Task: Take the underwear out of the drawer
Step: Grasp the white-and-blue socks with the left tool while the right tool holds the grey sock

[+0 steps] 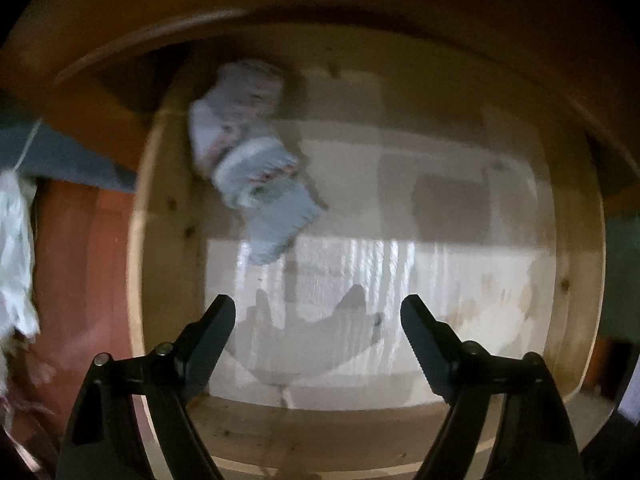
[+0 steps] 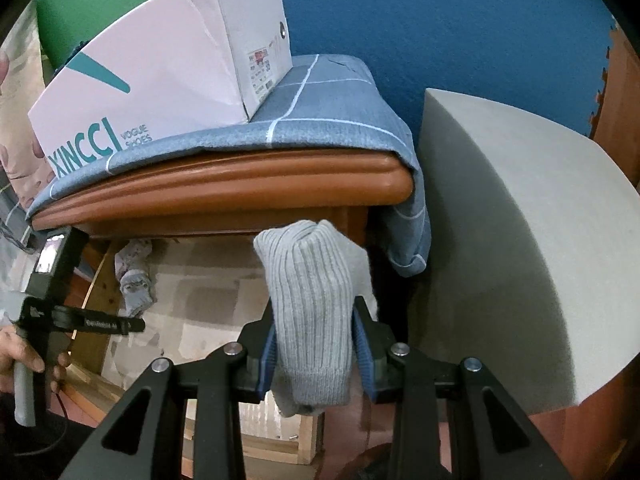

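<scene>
Drawer [image 1: 172, 216]: patterned underwear [image 1: 250, 152] lying diagonally (blurred). Left hand-held gripper [image 1: 318, 312]: jaws apart, nothing between. Right hand-held gripper [image 2: 314, 344]: clamped on upright grey ribbed garment [image 2: 310, 300].

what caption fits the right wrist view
Right gripper clamps a grey ribbed garment above the open wooden drawer.

1. "XINCCI" in large teal letters runs along the long side of the white shoe box [image 2: 160, 76]
2. Beside it, in small teal letters on the same side: "VOGUE SHOES"
3. A sticker label [image 2: 262, 70] on the box's end face has print and what seems a barcode, too small to read
4. White lettering on the left hand-held gripper [image 2: 102, 324] is too blurred to read
</scene>
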The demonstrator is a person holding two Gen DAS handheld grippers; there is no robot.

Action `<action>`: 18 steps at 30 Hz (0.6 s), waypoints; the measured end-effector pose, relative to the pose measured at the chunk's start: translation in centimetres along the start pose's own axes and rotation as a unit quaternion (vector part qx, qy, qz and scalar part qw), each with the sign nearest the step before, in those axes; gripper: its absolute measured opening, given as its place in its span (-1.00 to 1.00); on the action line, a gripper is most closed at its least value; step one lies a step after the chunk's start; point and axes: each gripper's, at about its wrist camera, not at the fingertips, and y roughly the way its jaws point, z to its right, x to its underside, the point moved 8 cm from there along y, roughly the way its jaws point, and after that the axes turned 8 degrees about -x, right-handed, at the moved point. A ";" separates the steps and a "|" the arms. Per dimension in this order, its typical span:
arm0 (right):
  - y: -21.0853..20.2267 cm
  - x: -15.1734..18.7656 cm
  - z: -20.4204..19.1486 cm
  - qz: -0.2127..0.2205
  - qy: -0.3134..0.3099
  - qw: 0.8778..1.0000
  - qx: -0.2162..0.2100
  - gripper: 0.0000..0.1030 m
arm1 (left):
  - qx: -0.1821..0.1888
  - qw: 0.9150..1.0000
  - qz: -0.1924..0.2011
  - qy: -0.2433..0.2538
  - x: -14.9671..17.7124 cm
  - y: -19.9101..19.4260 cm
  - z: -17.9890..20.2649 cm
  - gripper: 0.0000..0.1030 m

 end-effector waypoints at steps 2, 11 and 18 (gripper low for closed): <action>0.0 0.0 0.0 0.000 0.001 1.000 -0.002 -0.35 | -0.022 0.998 0.008 0.051 -0.2 0.1 0.9 0.59; 0.5 0.0 -0.1 -0.005 0.001 1.000 -0.004 -0.35 | -0.132 0.966 0.055 0.217 -2.1 0.8 1.9 0.63; 1.0 0.1 0.0 -0.012 0.011 1.000 -0.013 -0.35 | -0.158 0.952 0.089 0.246 -2.9 1.0 1.9 0.62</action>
